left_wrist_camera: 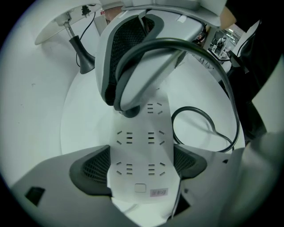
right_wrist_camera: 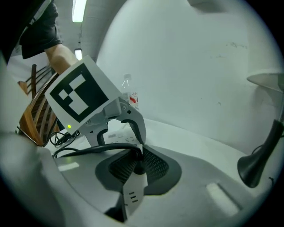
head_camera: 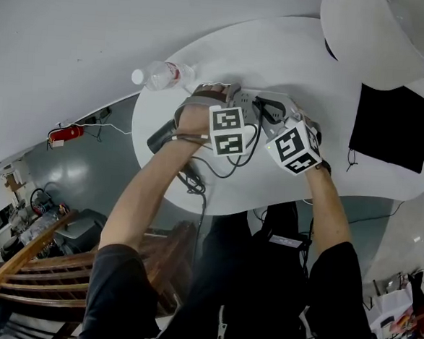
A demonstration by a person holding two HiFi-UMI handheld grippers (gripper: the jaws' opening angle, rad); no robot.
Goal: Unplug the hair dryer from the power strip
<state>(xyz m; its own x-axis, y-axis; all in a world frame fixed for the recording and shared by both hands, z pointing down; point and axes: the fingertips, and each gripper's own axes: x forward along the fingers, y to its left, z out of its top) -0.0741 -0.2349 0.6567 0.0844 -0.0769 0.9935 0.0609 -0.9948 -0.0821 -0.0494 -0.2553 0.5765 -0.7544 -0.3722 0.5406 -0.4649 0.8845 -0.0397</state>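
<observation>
Clamping the strip: the left gripper (left_wrist_camera: 142,168) has its jaws partly apart, both pads pressed on the long edges of the white power strip (left_wrist_camera: 140,146), near its switch end.
Right gripper (right_wrist_camera: 137,166): jaws almost together, pinching the black plug (left_wrist_camera: 130,112) seated further along the strip.
Cord (left_wrist_camera: 191,108): loops on the table (head_camera: 278,54) beside the strip.
Hair dryer (head_camera: 158,137): black, by the table's left edge, partly under the left forearm.
Head view alone: shows the hair dryer and a black cloth (head_camera: 392,127) at the right edge.
Gripper views alone: show the pads' contact, which the marker cubes cover from above.
</observation>
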